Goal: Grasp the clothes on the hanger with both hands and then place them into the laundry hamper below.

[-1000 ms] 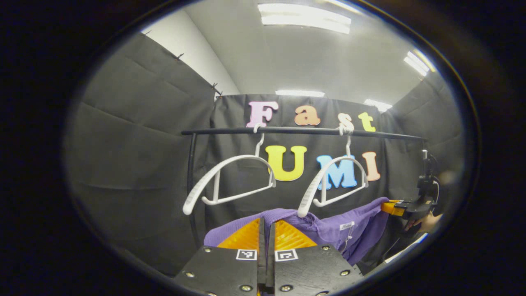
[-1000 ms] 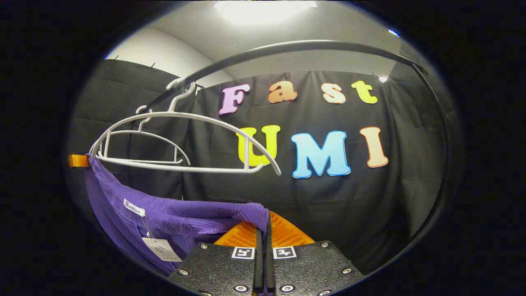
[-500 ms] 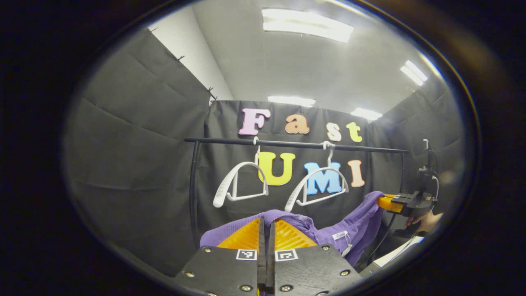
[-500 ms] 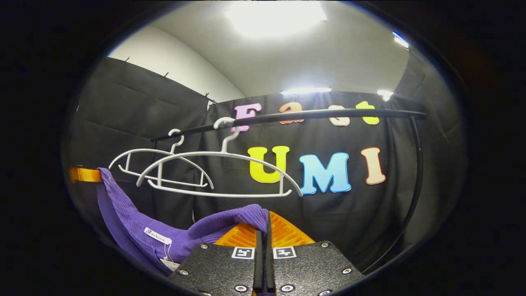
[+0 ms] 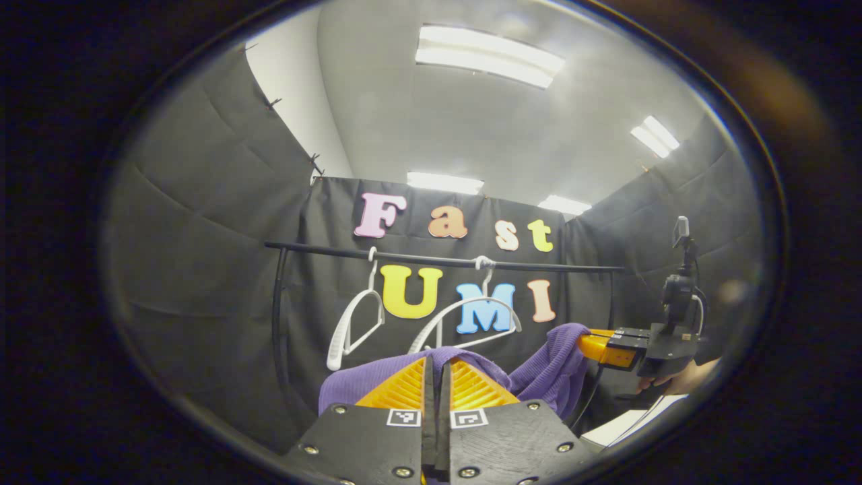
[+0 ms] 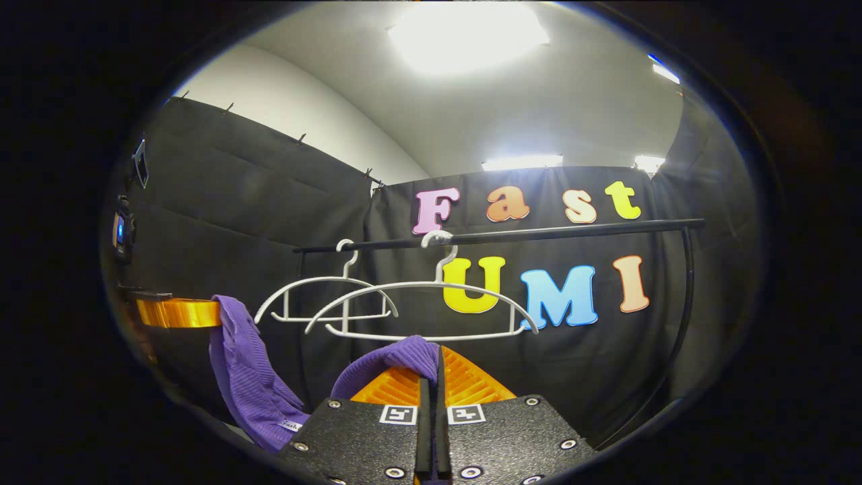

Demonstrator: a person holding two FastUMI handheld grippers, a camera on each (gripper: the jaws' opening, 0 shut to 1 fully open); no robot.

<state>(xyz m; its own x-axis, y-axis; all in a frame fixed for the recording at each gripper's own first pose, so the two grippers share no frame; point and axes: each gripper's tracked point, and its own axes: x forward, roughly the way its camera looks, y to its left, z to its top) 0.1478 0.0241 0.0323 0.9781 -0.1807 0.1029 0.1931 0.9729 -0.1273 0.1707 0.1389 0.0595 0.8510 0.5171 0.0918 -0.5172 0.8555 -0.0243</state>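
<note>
In the left gripper view, the left gripper (image 5: 436, 367) is seen with its two fingers pressed together on a fold of the purple garment (image 5: 545, 367), the cloth being pinched between them and draped over their tips. Farther off at the right of that view, the right gripper (image 5: 596, 345) is held by a hand (image 5: 677, 382), and the other end of the garment is gathered at its tip, so that the cloth is slung between the two grippers. In the right gripper view, the right gripper (image 6: 434, 367) is likewise closed, a rounded fold of the purple garment (image 6: 252, 377) being clamped between its fingers; from there the cloth is carried down and to the left, then up to the left gripper (image 6: 202, 312), where it is caught at the finger ends. A small label is stitched near the garment's lower edge. Behind the garment, a black rail (image 6: 539, 233) is seen across the booth, and two white hangers (image 6: 417, 306) are hung from it, both bare; the garment is held below and in front of them, apart from both. The hamper cannot be made out in either view
</note>
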